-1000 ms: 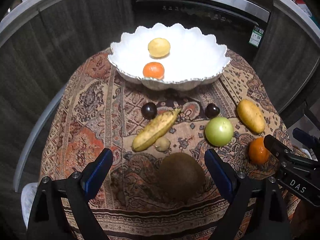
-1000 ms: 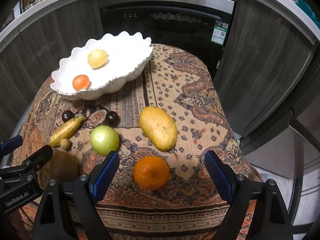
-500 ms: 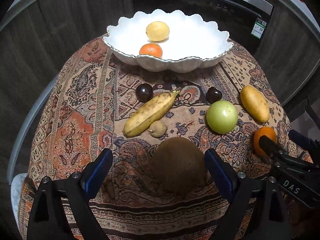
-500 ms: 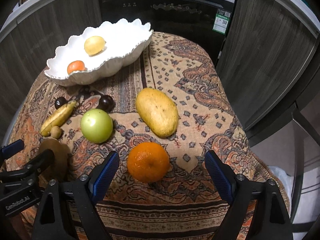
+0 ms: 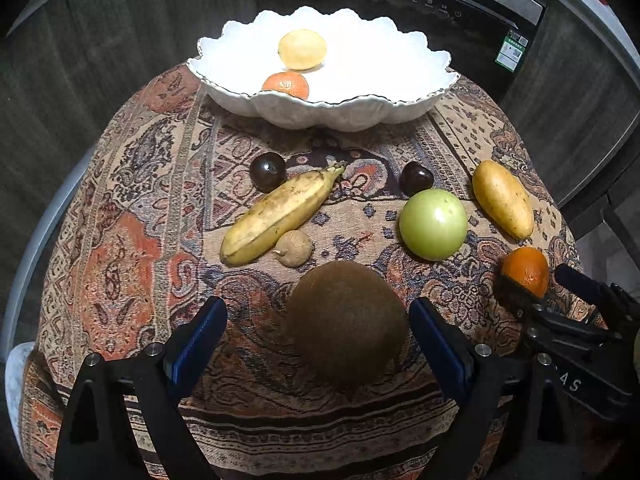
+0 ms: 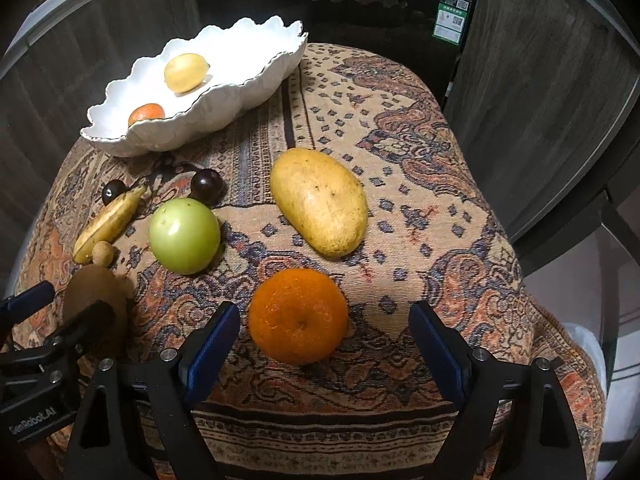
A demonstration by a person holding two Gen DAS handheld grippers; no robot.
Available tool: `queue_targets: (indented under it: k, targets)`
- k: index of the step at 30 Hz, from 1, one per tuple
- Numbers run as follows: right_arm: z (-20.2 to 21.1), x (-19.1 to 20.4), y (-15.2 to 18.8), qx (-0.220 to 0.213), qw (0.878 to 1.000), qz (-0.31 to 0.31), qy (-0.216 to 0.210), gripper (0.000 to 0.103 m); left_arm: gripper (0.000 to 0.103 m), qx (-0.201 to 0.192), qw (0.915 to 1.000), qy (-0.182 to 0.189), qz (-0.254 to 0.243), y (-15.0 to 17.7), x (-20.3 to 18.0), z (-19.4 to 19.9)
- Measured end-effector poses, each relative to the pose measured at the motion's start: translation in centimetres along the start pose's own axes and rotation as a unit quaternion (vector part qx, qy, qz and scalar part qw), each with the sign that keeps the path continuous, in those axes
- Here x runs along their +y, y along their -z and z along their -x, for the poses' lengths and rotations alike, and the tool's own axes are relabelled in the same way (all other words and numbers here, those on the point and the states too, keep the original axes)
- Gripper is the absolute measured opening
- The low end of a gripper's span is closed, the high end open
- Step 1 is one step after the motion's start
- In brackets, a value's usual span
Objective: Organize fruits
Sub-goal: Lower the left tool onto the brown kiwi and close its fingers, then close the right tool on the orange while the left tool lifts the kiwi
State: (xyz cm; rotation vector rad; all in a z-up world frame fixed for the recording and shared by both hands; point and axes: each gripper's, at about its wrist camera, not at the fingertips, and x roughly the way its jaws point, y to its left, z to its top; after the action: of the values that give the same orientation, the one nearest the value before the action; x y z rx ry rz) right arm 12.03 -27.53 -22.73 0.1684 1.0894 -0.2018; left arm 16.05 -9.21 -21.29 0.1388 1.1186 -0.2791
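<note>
My left gripper (image 5: 318, 326) is open, its blue pads on either side of a brown kiwi (image 5: 346, 326) on the patterned cloth. My right gripper (image 6: 324, 332) is open around an orange (image 6: 298, 316) at the table's near edge. A white scalloped bowl (image 5: 340, 114) at the back holds a lemon (image 5: 302, 49) and a small orange (image 5: 286, 85). On the cloth lie a banana (image 5: 276, 212), a green apple (image 5: 433, 224), a mango (image 5: 503, 199), two dark plums (image 5: 268, 171) (image 5: 417, 178) and a small tan fruit (image 5: 294, 243).
The round table (image 6: 460, 216) is covered by the patterned cloth and drops off on all sides. A dark oven front (image 5: 400, 8) and wooden cabinet doors (image 6: 540, 92) stand behind it.
Both grippers have moved forward and down: the kiwi now sits between the left pads and the orange between the right pads. Both stay open.
</note>
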Motion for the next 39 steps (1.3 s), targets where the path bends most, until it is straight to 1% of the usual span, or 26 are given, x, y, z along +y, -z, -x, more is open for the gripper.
queue_targets:
  k: [1, 3, 4, 6, 9, 11, 13, 23, 29, 39]
  targets:
    - [0.0, 0.1, 0.0, 0.000, 1.000, 0.001, -0.002, 0.083, 0.092, 0.001, 1.0000, 0.004, 0.002, 0.0, 0.0, -0.1]
    - [-0.3, 0.2, 0.0, 0.003, 1.000, 0.003, -0.007, 0.075, 0.088, 0.004, 0.9998, 0.016, 0.006, 0.0, 0.0, -0.3]
    - [-0.4, 0.2, 0.0, 0.005, 1.000, 0.002, -0.011, 0.072, 0.085, 0.007, 0.9997, 0.021, 0.006, 0.0, 0.0, -0.3]
    - [-0.7, 0.2, 0.1, 0.012, 1.000, 0.000, -0.017, 0.061, 0.082, 0.008, 0.9996, 0.025, 0.003, 0.0, -0.3, -0.4]
    - [-1.0, 0.1, 0.2, 0.015, 1.000, -0.002, -0.022, 0.054, 0.075, 0.011, 0.9995, 0.029, -0.002, 0.1, -0.7, -0.6]
    - [-0.9, 0.2, 0.2, 0.012, 0.999, -0.002, -0.029, 0.049, 0.067, 0.013, 0.9993, 0.034, -0.006, 0.0, -1.0, -0.7]
    - [-0.9, 0.2, 0.3, 0.011, 1.000, -0.002, -0.028, 0.049, 0.061, 0.013, 0.9991, 0.038, -0.011, 0.0, -1.3, -0.7]
    - [-0.3, 0.1, 0.3, 0.003, 1.000, -0.001, -0.028, 0.048, 0.060, 0.014, 0.9993, 0.028, -0.018, 0.1, -1.6, -0.5]
    - [0.4, 0.3, 0.1, -0.005, 1.000, 0.002, -0.025, 0.047, 0.060, 0.015, 0.9996, 0.018, -0.014, 0.0, -1.2, -0.1]
    - [1.9, 1.0, -0.5, -0.024, 0.999, 0.011, -0.027, 0.047, 0.060, -0.010, 0.9999, 0.005, -0.012, -0.6, -0.7, 1.7]
